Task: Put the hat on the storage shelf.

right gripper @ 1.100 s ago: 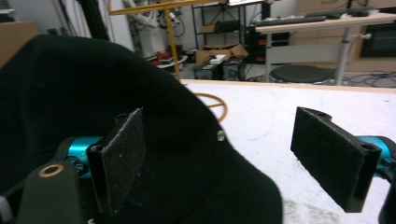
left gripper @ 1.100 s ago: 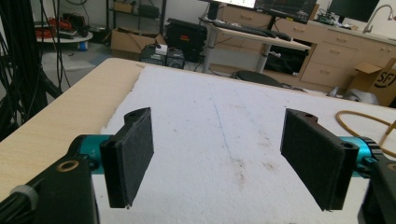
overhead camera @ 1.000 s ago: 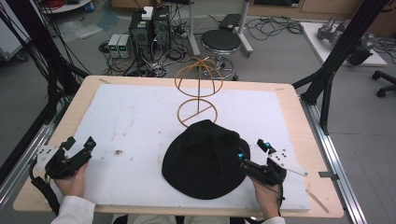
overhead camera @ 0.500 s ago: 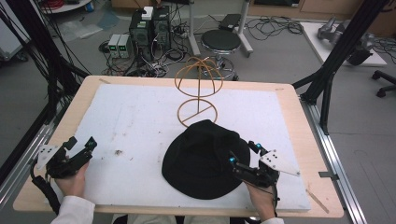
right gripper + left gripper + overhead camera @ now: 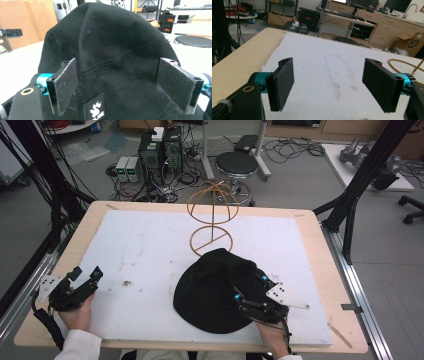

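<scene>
A black cloth hat point(image 5: 215, 287) lies on the white mat, toward the front right of the table. In the right gripper view the hat point(image 5: 112, 50) rises just beyond the jaws, a small white logo patch point(image 5: 96, 110) on its near edge. My right gripper point(image 5: 248, 290) is open, its jaws spread over the hat's right front part, with the black cloth between the pads. Behind the hat stands a copper wire hat stand point(image 5: 212, 217). My left gripper point(image 5: 85, 276) sits at the front left, open, with bare mat between its pads point(image 5: 283, 83).
The white mat point(image 5: 150, 250) covers most of the wooden table point(image 5: 325, 285). Small dark marks point(image 5: 125, 282) dot the mat near the left gripper. Beyond the far edge are a round stool point(image 5: 239, 164), electronics boxes and cables on the floor. Black frame posts stand at both sides.
My right gripper has moved left and forward from beside the hat's right edge onto the hat. The left gripper has barely shifted.
</scene>
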`<control>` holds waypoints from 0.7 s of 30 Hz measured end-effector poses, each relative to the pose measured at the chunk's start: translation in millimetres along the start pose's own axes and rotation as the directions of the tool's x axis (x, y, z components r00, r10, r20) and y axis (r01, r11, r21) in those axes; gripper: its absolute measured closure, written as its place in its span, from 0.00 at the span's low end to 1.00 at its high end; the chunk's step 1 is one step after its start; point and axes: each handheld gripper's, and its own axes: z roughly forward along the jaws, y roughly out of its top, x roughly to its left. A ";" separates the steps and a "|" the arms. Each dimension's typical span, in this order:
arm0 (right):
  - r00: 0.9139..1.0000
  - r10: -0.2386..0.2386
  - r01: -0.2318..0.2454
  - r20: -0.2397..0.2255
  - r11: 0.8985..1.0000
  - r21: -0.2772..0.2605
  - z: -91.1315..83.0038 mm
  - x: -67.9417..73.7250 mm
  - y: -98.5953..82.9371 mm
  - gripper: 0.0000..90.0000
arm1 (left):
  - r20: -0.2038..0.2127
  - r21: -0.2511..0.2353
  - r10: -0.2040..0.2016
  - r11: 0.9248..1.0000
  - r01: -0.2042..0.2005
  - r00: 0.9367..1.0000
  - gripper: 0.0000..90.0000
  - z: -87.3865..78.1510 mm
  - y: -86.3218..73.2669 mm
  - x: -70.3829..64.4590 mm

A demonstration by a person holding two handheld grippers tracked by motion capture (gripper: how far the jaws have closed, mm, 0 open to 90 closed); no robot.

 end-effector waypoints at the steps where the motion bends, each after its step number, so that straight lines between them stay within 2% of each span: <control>1: 1.000 -0.003 0.003 -0.005 1.000 0.004 0.8 1.5 -0.2 0.20 | 0.000 0.000 0.000 1.000 0.000 1.000 0.29 0.0 0.0 0.0; 7: 0.999 -0.023 0.024 -0.026 0.999 0.027 7.2 7.5 -1.2 0.20 | 0.004 -0.004 -0.003 1.000 0.003 1.000 0.29 -0.4 0.2 0.2; 14: 0.999 -0.017 0.020 -0.049 0.998 0.055 13.9 11.5 -3.5 0.20 | 0.007 -0.001 -0.004 1.000 0.004 1.000 0.29 1.2 -0.3 0.0; 18: 0.999 -0.012 0.015 -0.048 0.998 0.065 16.3 13.4 -4.3 0.20 | 0.008 0.001 -0.004 1.000 0.004 1.000 0.29 1.7 -0.4 0.1; 21: 1.000 -0.003 0.005 -0.026 0.997 0.079 19.6 16.1 -5.3 0.21 | 0.010 0.005 -0.005 1.000 0.005 1.000 0.29 2.4 -0.6 0.1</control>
